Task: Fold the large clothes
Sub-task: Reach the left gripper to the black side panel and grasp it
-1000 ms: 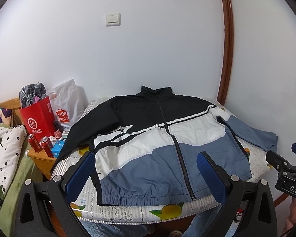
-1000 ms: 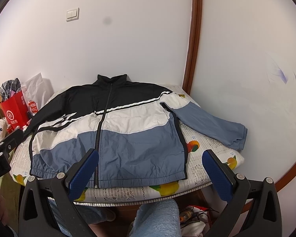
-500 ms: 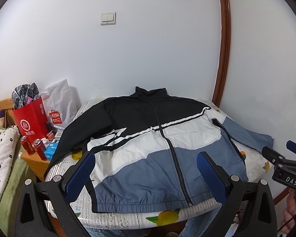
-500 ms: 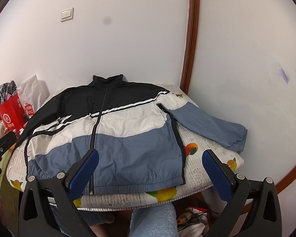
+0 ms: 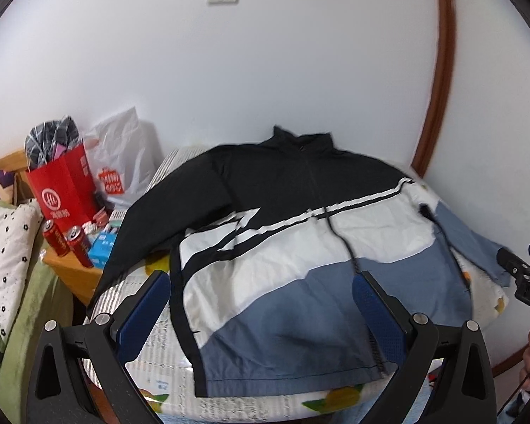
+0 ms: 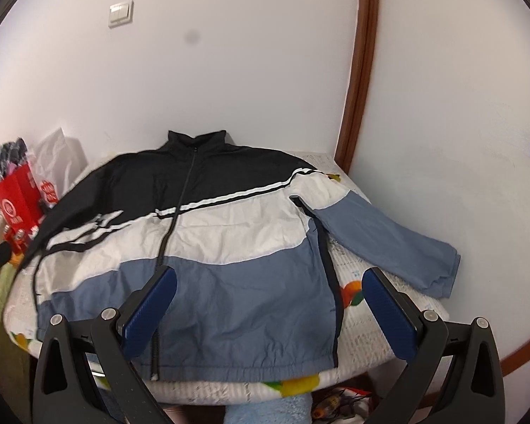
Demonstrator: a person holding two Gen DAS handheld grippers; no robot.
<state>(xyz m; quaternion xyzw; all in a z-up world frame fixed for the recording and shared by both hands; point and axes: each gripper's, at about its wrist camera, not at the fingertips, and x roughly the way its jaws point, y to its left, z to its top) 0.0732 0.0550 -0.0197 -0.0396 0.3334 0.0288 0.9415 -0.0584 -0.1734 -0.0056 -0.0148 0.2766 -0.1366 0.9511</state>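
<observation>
Lying flat beyond both gaping tongs: jacket (image 6: 208,247); left tongs (image 5: 261,304), right tongs (image 6: 270,296) empty.

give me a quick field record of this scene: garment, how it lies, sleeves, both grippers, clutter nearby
garment: jacket, black, white and blue, zipped
lie: flat, front up, on fruit-print bed cover, collar toward wall
sleeves: blue sleeve spread out to one side; black sleeve trails toward bed edge
left gripper: open, empty, above hem
right gripper: open, empty, above hem
clutter: red bag, two red cans, white bag
</observation>
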